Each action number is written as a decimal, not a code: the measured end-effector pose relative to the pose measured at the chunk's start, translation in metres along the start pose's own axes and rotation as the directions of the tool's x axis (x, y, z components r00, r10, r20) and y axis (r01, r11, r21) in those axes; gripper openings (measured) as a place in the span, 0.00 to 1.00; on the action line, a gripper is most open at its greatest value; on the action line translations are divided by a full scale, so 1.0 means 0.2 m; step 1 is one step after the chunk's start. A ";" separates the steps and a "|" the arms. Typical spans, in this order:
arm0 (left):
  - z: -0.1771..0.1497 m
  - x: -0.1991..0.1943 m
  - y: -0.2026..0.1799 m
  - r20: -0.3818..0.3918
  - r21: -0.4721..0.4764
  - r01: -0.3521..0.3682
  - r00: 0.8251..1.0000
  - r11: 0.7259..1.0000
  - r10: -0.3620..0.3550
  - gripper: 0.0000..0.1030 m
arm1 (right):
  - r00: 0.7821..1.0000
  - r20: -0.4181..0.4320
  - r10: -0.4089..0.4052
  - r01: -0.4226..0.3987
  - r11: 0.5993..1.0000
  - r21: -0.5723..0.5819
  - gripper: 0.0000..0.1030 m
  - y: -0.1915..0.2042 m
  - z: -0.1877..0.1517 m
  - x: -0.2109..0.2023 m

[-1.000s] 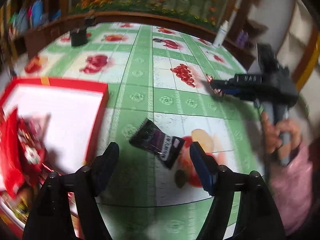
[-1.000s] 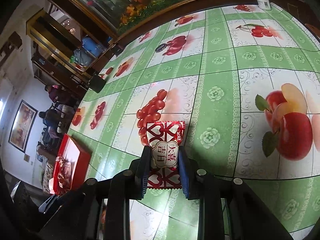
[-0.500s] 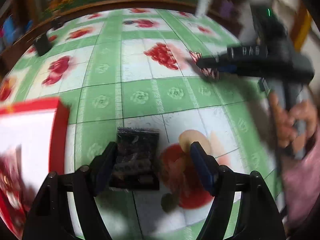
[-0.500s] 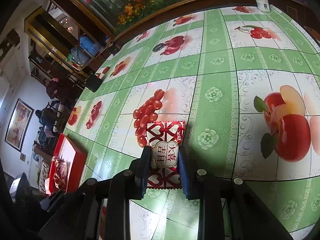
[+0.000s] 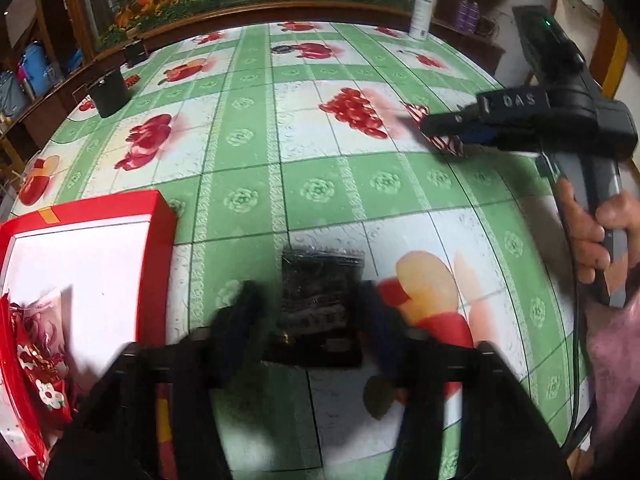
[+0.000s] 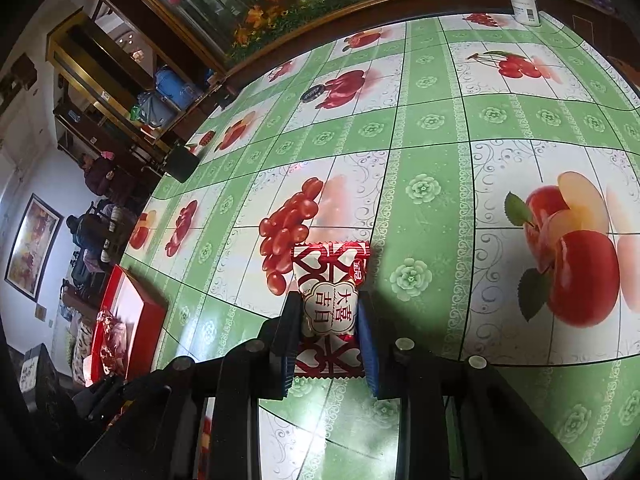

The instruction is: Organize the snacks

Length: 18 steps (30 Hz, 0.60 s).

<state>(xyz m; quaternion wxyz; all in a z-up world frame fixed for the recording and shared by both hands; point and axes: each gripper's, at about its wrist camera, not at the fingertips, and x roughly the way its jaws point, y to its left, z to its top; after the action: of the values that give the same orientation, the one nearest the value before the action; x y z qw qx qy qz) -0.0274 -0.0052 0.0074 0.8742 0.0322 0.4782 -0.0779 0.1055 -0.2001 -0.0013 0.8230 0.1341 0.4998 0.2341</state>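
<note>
- A red-and-white candy packet (image 6: 329, 312) sits clamped in the right tool (image 6: 328, 330) above the counter (image 6: 432, 128).
- A dark packet (image 5: 318, 304) lies between the left tool's (image 5: 312, 316) blurred, apart fingers.
- Likely next: close, carry both to the red box (image 5: 160, 216) at nine o'clock.
</note>
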 end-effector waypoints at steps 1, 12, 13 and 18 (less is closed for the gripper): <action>0.00 0.00 0.00 0.001 0.000 -0.003 1.000 1.000 0.003 0.34 | 1.000 0.000 0.000 0.000 1.000 0.000 0.28 0.00 0.00 0.00; -0.07 -0.08 -0.01 0.050 0.000 0.018 0.999 1.000 -0.018 0.22 | 1.000 0.004 0.008 -0.008 1.000 -0.015 0.27 0.01 0.00 0.00; -0.08 -0.09 -0.01 0.050 -0.001 0.017 0.999 1.000 -0.017 0.22 | 1.000 0.004 0.011 -0.011 1.000 -0.016 0.27 0.01 0.00 0.00; -0.10 -0.11 0.00 0.062 -0.004 0.032 0.998 0.999 -0.031 0.21 | 0.999 0.024 0.044 -0.043 0.999 -0.010 0.27 0.00 0.00 -0.03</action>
<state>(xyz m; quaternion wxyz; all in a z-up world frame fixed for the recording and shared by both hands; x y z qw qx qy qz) -0.0550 -0.0011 0.0146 0.8874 0.0199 0.4515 -0.0913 0.1025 -0.2027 0.0037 0.8244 0.1439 0.4856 0.2527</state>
